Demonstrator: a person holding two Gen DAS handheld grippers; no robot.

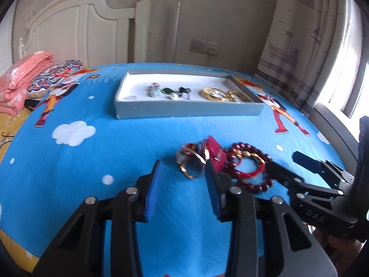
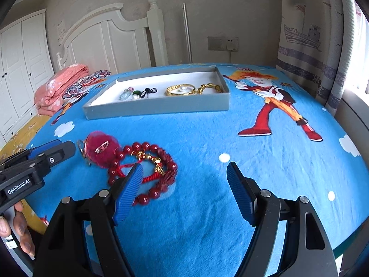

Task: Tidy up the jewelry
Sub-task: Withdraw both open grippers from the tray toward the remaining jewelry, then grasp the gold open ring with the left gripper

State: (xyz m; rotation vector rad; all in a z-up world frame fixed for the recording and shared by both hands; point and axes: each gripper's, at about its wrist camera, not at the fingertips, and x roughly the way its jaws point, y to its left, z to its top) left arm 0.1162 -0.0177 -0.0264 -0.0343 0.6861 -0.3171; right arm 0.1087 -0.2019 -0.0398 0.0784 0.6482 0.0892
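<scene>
On the blue bedspread lies a small heap of jewelry: a red bead bracelet, a magenta fluffy clip and gold rings. My left gripper stands open low over the bed. The gold rings lie right at its fingertips, close to the right pad, and no pad presses on them. My right gripper is open wide, its left finger over the bead bracelet's edge. Farther back sits a grey tray holding gold bangles and small pendants.
A folded pink blanket and a patterned pillow lie at the left by the white headboard. A curtain and the bed's edge are at the right. A person's hand holds the left gripper.
</scene>
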